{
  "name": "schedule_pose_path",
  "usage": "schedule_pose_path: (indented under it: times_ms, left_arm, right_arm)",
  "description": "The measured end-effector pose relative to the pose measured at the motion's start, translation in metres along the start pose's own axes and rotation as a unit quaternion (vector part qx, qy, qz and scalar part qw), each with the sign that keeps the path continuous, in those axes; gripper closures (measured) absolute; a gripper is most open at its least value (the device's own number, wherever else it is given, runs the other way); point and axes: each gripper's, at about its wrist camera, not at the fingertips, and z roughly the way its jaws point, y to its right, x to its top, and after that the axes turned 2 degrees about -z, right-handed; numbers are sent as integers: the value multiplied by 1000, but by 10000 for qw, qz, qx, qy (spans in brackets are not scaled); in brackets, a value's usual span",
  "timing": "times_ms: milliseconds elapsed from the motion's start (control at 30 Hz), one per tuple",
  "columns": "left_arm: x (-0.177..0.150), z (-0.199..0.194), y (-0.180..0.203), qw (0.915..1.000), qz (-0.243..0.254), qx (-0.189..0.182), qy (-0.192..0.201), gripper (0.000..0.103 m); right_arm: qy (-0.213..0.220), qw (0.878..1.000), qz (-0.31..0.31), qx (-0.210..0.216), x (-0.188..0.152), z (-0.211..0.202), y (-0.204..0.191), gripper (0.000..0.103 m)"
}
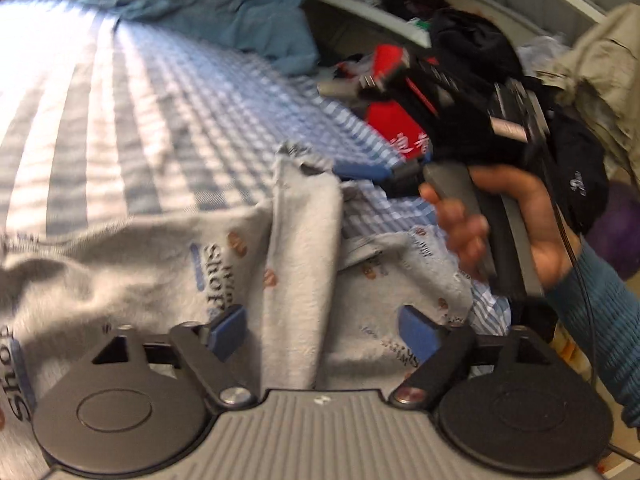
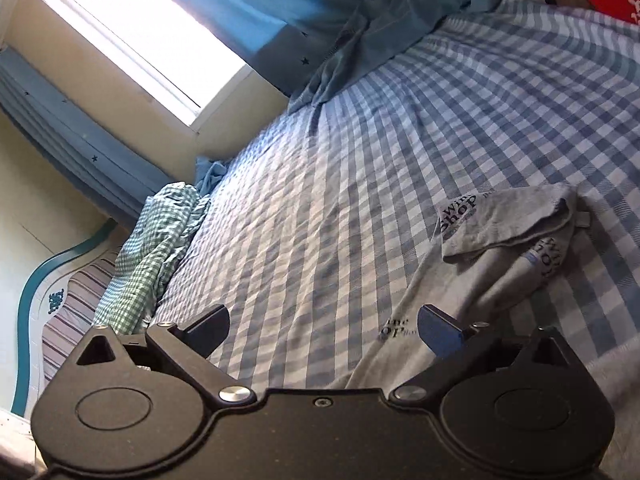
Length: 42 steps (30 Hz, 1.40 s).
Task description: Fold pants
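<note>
A bed [image 2: 360, 160] under a blue-and-white checked sheet fills both views, a bright window [image 2: 132, 28] at the upper left of the right wrist view and blue curtains [image 2: 320, 8] bunched along the top. Grey printed pants [image 1: 300, 264] lie rumpled across the lower part of the left wrist view, one leg doubled back on itself; in the right wrist view they sit at lower right. The left gripper [image 1: 324, 330] hangs wide above the grey cloth, gripping nothing. The right gripper [image 2: 324, 330], carried by a hand [image 1: 516, 220] at centre right, stands wide and empty.
</note>
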Motion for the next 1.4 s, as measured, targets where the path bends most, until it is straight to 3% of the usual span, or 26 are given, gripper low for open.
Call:
schedule_pose_path:
  times_ms: [133, 233, 333, 400, 533, 633, 733, 767, 800, 867, 1000, 1200, 1400]
  left_arm:
    - [0, 0, -11, 9992, -380, -30, -93, 35]
    - [1, 1, -16, 9984, -554, -23, -127, 46]
    - [3, 3, -18, 9974, -696, 84, -156, 56]
    - [4, 4, -16, 9968, -768, 165, -158, 66]
    - [6, 7, -19, 9951, -925, 282, -205, 88]
    - [5, 7, -17, 9949, -930, 363, -177, 99]
    - [4, 5, -13, 9956, -814, 440, -127, 101]
    - [3, 4, -12, 9960, -760, 463, -111, 102]
    - [3, 3, -10, 9963, -697, 486, -91, 102]
    - [3, 0, -7, 9970, -575, 517, -44, 102]
    - [3, -5, 4, 9974, -286, 657, 45, 103]
    - [-1, -20, 34, 9963, 400, 735, 218, 103]
    - [-11, -28, 70, 9913, 1082, 725, 179, 103]
  right_arm:
    - [-203, 9980, 367, -464, 15, 37, 2, 7]
    - [-326, 9924, 207, -1171, 21, 58, 0, 13]
    - [-379, 9786, -270, -2004, 25, 75, -7, 26]
    - [-404, 9706, -449, -2330, 26, 84, -10, 40]
    - [-384, 9596, -608, -2720, 27, 99, -15, 47]
    - [-341, 9491, -885, -3004, 27, 110, -20, 50]
    - [-249, 9398, -963, -3270, 26, 115, -21, 75]
    - [-193, 9392, -940, -3298, 26, 113, -20, 90]
    - [-122, 9403, -885, -3285, 28, 110, -18, 97]
    - [40, 9456, -750, -3164, 30, 100, -12, 101]
    - [277, 9524, -740, -2945, 41, 71, -9, 102]
    - [510, 9691, -1061, -2169, 65, -4, -17, 102]
    - [527, 9608, -1919, -1928, 55, -89, -17, 102]
